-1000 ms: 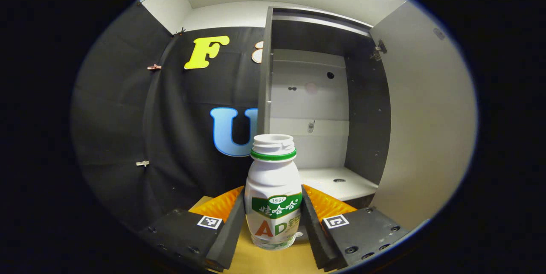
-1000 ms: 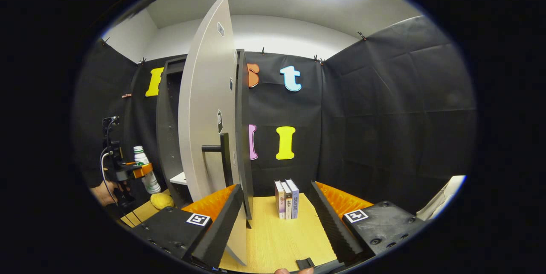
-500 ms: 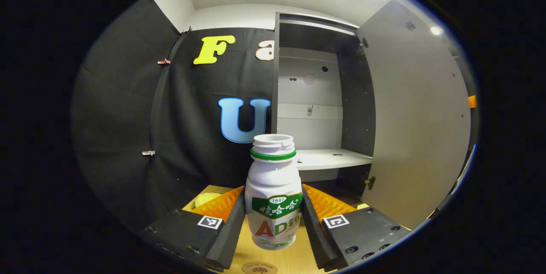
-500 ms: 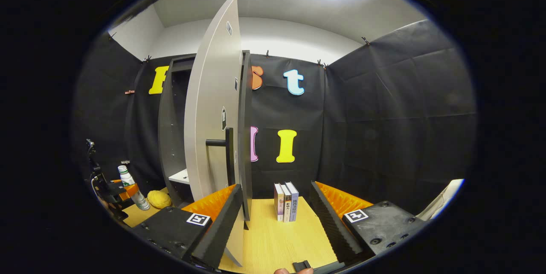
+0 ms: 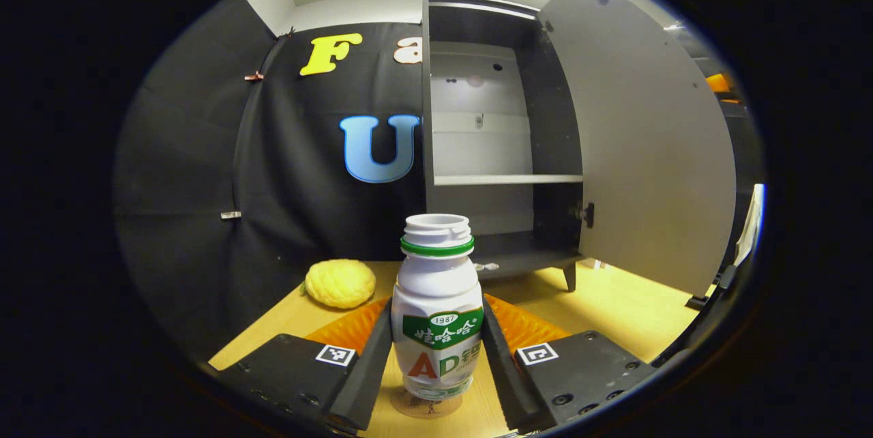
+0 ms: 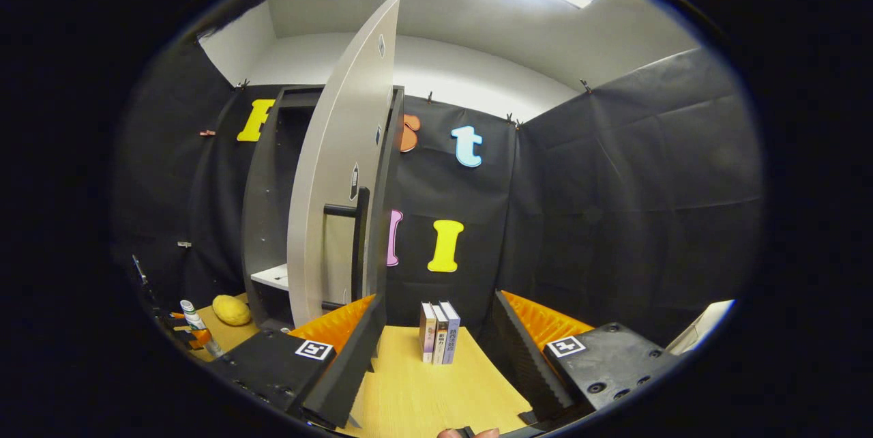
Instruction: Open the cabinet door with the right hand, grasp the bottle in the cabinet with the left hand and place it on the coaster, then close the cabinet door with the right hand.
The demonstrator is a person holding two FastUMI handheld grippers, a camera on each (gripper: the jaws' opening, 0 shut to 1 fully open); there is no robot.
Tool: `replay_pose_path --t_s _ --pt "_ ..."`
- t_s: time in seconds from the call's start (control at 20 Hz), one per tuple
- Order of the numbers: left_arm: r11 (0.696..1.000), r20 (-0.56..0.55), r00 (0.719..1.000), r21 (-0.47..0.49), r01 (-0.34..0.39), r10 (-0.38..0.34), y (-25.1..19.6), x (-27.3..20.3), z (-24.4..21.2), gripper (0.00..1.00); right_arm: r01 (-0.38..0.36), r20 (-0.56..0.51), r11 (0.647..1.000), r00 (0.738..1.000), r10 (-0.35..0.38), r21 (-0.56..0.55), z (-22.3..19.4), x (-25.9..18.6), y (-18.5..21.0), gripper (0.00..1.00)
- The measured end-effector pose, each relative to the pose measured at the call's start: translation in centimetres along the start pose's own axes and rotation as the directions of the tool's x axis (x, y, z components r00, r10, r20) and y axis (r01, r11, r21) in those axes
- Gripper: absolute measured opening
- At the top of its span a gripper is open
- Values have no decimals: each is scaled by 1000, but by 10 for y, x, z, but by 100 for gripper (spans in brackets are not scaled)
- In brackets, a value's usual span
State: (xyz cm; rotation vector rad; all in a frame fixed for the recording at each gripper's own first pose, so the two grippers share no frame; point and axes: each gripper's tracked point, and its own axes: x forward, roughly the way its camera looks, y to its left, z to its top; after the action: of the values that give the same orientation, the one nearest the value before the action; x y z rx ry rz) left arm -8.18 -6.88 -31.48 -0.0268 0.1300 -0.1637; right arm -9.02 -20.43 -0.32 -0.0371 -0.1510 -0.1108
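The bottle (image 5: 436,308), pinched upright by the left hand-held gripper (image 5: 436,363), should settle squarely onto the coaster (image 5: 426,405) before release; the right hand-held gripper (image 6: 433,349) waits spread.

Yellow lumpy round item (image 5: 339,282): lying on the wooden table (image 5: 627,308), left of the cabinet foot, near the black cloth wall. Three books (image 6: 438,332): standing upright, side by side and touching, spines facing outward, at the table's back by the cloth wall.
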Motion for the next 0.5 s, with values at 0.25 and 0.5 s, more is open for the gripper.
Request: replay_pose_path --t_s 0.25,0.5 --pt "1000 -21 1000 -17 5 -5 6 5 -45 72 24 -9 999 1000 -23 26 -10 -5 -4 98" --pt "1000 -18 1000 -1 2 -2 14 18 -65 72 42 0 999 999 -42 -1 -10 -12 -8 98"
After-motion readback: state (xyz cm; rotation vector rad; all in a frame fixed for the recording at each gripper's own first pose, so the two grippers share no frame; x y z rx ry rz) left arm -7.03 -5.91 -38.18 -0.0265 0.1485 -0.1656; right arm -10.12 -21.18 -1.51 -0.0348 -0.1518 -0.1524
